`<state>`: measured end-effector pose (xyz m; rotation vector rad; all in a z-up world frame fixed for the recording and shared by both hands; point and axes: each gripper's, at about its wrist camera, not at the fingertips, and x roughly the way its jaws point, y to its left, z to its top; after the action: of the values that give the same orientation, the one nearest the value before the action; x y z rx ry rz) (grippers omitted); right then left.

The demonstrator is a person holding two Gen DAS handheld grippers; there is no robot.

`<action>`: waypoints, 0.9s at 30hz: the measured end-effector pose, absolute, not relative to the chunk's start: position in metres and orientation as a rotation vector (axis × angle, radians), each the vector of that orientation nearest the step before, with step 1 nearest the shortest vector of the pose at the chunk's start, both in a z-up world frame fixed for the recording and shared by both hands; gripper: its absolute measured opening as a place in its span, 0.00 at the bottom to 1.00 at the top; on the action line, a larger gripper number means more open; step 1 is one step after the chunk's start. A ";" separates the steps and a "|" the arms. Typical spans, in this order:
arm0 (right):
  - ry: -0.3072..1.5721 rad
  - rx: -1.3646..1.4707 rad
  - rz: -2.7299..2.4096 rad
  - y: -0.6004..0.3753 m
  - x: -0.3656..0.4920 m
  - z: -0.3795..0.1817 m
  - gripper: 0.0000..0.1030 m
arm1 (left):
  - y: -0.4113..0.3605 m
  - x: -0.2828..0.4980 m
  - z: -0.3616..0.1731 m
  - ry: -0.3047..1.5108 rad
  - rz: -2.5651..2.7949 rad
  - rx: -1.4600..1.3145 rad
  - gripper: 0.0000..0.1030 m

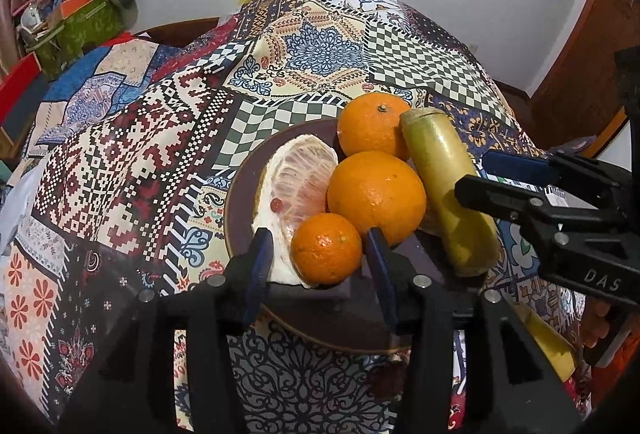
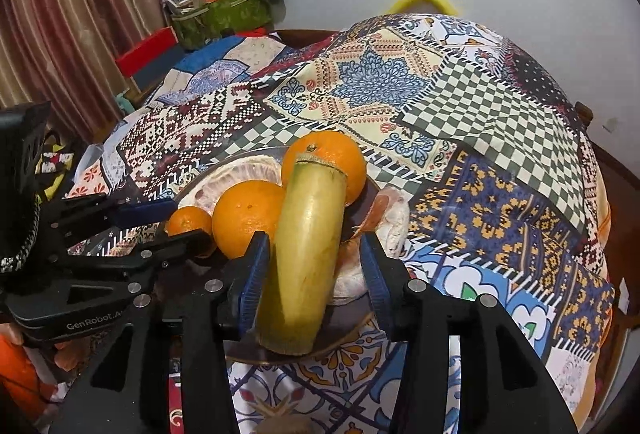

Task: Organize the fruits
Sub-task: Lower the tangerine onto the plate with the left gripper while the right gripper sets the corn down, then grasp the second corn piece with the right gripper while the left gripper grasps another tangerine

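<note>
Fruit is nearly all gathered on the dark round plate (image 1: 240, 193) that sits on the table under its patchwork-patterned cloth (image 1: 120, 153), so I judge I'm at the placing end of the job — settling the last pieces rather than fetching. My left tongs (image 1: 318, 254) stand wide around the small orange mandarin (image 1: 326, 254) at the plate's near edge; the blue pads (image 1: 258, 258) flank it with a visible gap on each side, so nothing is gripped. Behind it sit the large round orange (image 1: 376, 193), a second orange with its stem button up (image 1: 372, 129), and the peeled pale-pink pomelo wedge (image 1: 296, 185) on the left. My right tongs (image 2: 316, 262) are also spread, straddling the yellow-green cut length of sugarcane (image 2: 308, 254) that lies along the plate's right side, leaning against the oranges; the left pad looks to be touching or almost touching it, the right one is clear. A second peeled pomelo piece (image 2: 390, 222) lies just beyond, at the plate's edge. Next, I'd say both tongs should back straight out without nudging anything — the cane looks likely to roll, and the mandarin sits close to the rim.
</note>
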<state>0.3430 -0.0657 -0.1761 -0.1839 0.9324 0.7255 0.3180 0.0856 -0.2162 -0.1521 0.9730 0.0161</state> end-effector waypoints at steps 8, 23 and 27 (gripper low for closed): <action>0.896 -0.154 0.694 -0.082 0.328 -0.157 0.42 | 0.079 0.302 -0.194 0.939 0.013 -0.135 0.47; 0.815 -0.170 0.643 -0.120 0.263 -0.120 0.43 | 0.056 0.236 -0.137 0.833 -0.002 -0.092 0.51; 0.816 -0.174 0.625 -0.130 0.246 -0.122 0.43 | 0.046 0.222 -0.133 0.828 -0.016 -0.083 0.52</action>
<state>0.2457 -0.1303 -0.1219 -0.1743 0.8162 0.6254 0.2220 0.0460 -0.1326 -0.0828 0.8279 -0.0161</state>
